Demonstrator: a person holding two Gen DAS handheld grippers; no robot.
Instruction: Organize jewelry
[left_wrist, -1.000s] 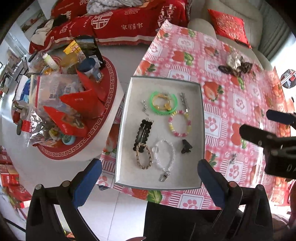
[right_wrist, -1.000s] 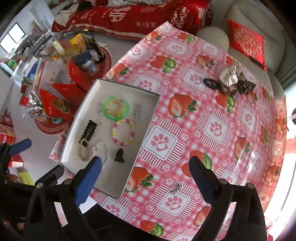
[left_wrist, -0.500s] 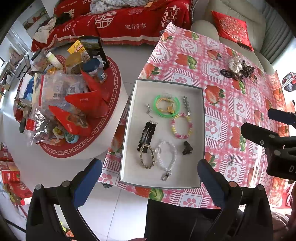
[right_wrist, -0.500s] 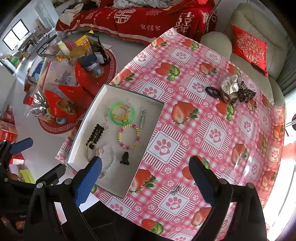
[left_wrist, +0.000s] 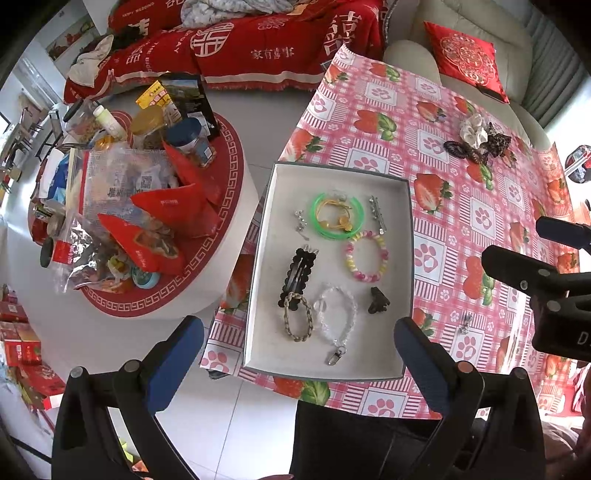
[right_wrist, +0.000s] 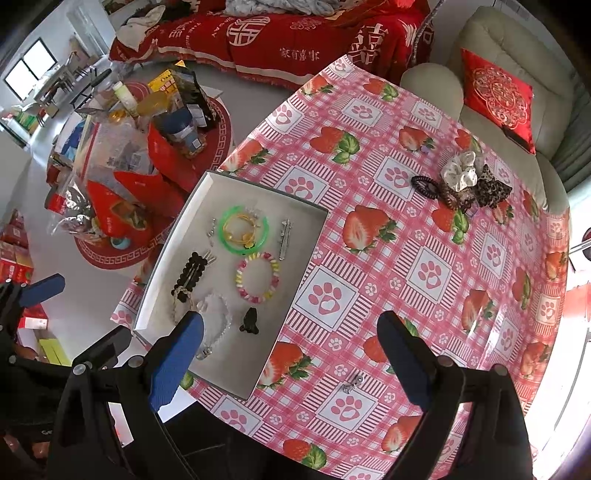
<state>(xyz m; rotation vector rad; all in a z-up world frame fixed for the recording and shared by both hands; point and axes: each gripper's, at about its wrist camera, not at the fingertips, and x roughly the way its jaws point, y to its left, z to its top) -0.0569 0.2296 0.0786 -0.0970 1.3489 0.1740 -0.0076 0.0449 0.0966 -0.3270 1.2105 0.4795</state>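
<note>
A shallow white tray (left_wrist: 369, 369) (right_wrist: 236, 373) lies at the near left edge of the strawberry tablecloth. It holds a green bangle (left_wrist: 335, 216) (right_wrist: 243, 229), a pink-yellow bead bracelet (left_wrist: 366, 256) (right_wrist: 257, 277), a black hair clip (left_wrist: 298, 280), a braided bracelet (left_wrist: 298, 320), a clear bead bracelet (left_wrist: 334, 314) and a small black claw clip (left_wrist: 377, 300) (right_wrist: 249, 320). A small silver earring (right_wrist: 352, 383) (left_wrist: 464, 325) lies on the cloth right of the tray. My left gripper (left_wrist: 299, 360) and right gripper (right_wrist: 290, 356) are open and empty, high above the table.
Hair scrunchies and ties (right_wrist: 463, 181) (left_wrist: 478, 142) lie at the far side of the table. A low round table (left_wrist: 129, 206) piled with snack bags stands to the left. A sofa with a red cushion (right_wrist: 498, 99) is behind.
Both grippers have risen and drawn back from the table, so the tray and cloth look smaller. Nothing on the table has moved.
</note>
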